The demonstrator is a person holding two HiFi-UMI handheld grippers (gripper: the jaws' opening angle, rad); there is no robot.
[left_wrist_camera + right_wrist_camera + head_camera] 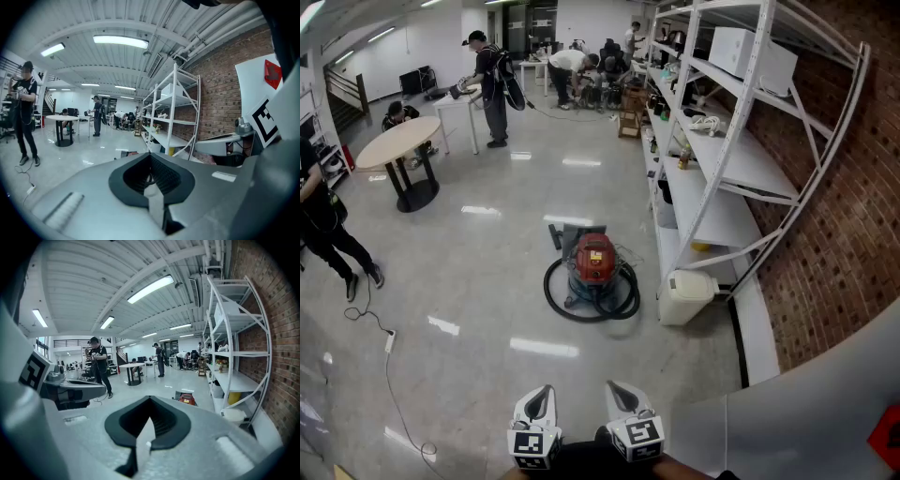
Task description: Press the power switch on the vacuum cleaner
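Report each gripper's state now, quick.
Left gripper: closed, holding nothing.
Right gripper: closed, holding nothing.

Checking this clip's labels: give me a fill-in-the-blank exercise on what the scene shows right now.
The vacuum cleaner has a ___ top.
Its ___ hose lies coiled on the floor.
The left gripper and right gripper, jaws together, hold ___.
The shelving stands against a ___ wall.
Missing words: red; black; nothing; brick.
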